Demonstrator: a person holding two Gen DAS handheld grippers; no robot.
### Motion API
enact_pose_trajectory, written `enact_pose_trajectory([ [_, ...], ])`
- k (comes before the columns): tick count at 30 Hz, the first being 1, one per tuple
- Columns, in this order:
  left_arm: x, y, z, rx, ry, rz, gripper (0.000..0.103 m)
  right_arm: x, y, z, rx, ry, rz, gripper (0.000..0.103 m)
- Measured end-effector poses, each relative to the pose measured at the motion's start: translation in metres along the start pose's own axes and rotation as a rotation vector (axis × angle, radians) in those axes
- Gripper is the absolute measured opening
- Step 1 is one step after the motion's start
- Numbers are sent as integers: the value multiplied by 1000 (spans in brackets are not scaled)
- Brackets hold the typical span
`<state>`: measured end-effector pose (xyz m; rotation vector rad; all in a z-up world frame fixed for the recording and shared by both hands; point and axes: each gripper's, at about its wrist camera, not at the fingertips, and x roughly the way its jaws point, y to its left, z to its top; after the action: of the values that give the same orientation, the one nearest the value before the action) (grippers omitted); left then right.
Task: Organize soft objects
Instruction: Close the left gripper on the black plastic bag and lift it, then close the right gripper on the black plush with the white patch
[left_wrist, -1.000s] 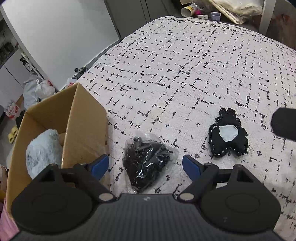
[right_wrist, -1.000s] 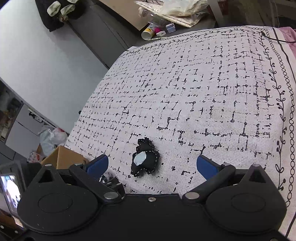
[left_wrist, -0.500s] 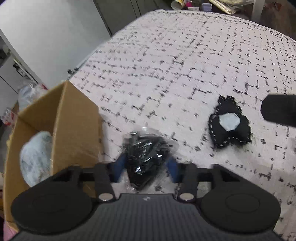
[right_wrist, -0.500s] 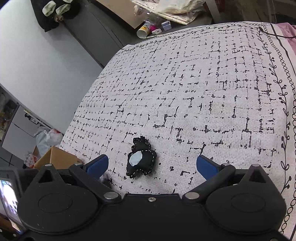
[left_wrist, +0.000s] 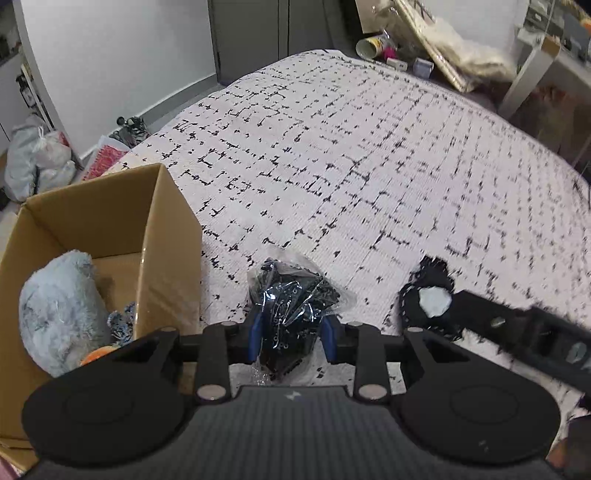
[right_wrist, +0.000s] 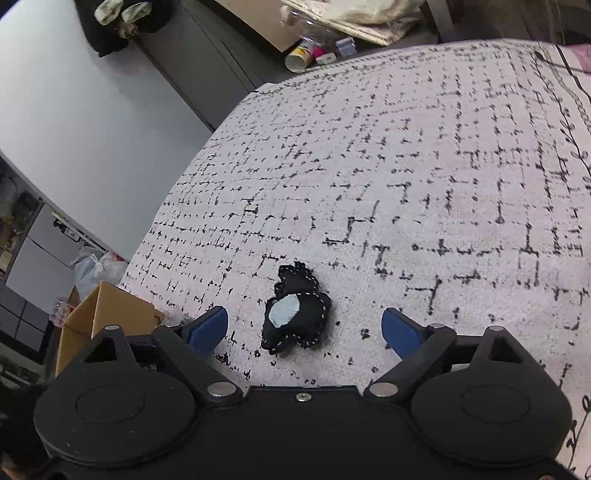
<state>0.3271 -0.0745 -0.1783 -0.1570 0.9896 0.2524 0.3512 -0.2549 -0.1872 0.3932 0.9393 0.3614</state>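
A black item in a crinkly clear plastic bag lies on the patterned bedspread beside an open cardboard box. My left gripper has its jaws closing on it, blue pads pressing both sides of the bag. A small black plush with white stitching and a pale blue patch lies flat to the right, also visible as the black plush. My right gripper hovers over it, jaws wide and closing, pads apart from it on either side. The box holds a pale blue fluffy toy.
The box stands at the bed's left edge, with something orange inside. White plastic bags sit on the floor by the wall. A tube and small clutter lie beyond the bed's far end.
My left jaws have gone from wide apart to pinching the plastic bag, and the view has tilted up. My right gripper has sunk closer to the black plush, its jaws a little narrower.
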Motion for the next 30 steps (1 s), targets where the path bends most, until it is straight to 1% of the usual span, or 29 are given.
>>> enact_pose_trajectory([
  [4,-4,7,4,-31,-7,-38,31,8,10,-5,-44,-10,-10,86],
  [6,-6,11,6,-39,-6,-41,31,15,13,-6,-55,-4,-25,85],
  [9,-7,19,8,-65,-6,-76,31,23,17,-11,-85,7,-58,83],
  [10,-7,20,9,-66,-6,-80,31,24,19,-13,-102,3,-64,83],
  [13,-10,23,9,-84,-5,-98,31,29,29,-15,-162,1,-88,78],
  [16,-14,27,11,-110,-5,-103,31,31,32,-17,-191,-6,-104,67],
  [17,-15,28,11,-115,-7,-102,31,31,33,-18,-203,-9,-112,56],
  [18,-18,28,12,-118,-11,-98,31,31,33,-18,-214,-9,-118,39],
  [19,-20,29,13,-120,-16,-96,31,31,33,-18,-222,-6,-125,36],
  [25,-35,37,14,-136,-38,-88,31,22,31,-17,-220,-5,-118,33],
  [30,-47,39,13,-142,-55,-81,31,3,34,-13,-206,-40,-75,33],
])
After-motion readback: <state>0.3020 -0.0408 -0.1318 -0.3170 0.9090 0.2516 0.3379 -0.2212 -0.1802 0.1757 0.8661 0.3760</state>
